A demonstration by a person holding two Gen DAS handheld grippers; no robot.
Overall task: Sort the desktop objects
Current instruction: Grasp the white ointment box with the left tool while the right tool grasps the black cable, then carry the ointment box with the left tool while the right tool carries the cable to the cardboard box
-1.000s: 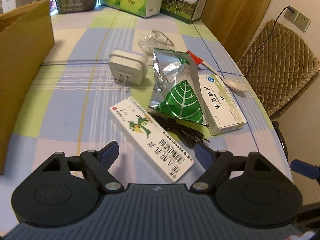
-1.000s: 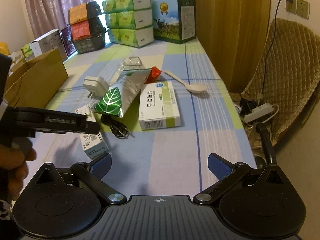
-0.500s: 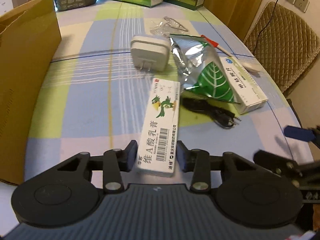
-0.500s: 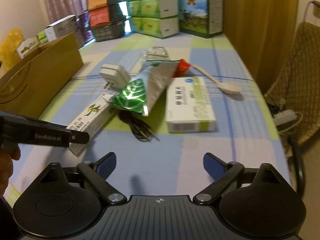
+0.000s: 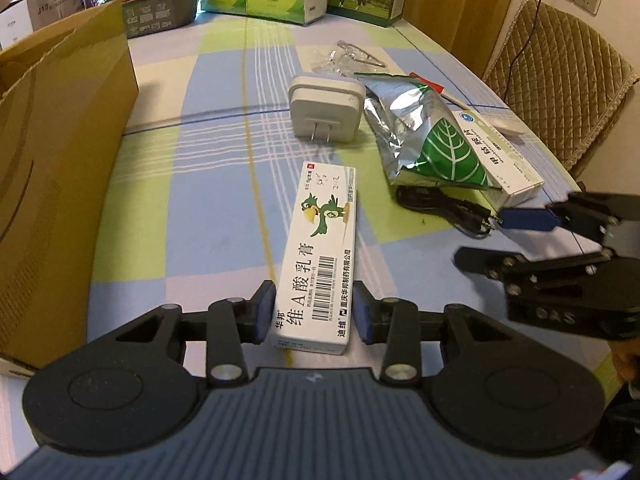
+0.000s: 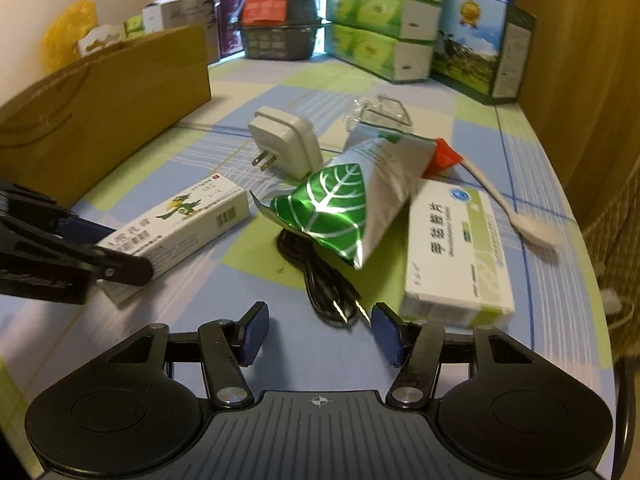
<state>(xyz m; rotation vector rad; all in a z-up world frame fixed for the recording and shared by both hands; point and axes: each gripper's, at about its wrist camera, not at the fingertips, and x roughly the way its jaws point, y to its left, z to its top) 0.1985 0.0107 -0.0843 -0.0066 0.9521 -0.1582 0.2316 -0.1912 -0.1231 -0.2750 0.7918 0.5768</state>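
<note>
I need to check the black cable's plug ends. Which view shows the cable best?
The right wrist view: the black cable lies just ahead of the open right tongs, plugs facing the camera. The left wrist view shows it farther off.

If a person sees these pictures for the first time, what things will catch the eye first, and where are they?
Nearest is the long white ointment box with a green bird, its near end between the left gripper fingers. Right of it, a shiny foil pouch with a green leaf lies tilted over a black cable and leans on a white-green medicine box. A brown paper bag fills the left.
</note>
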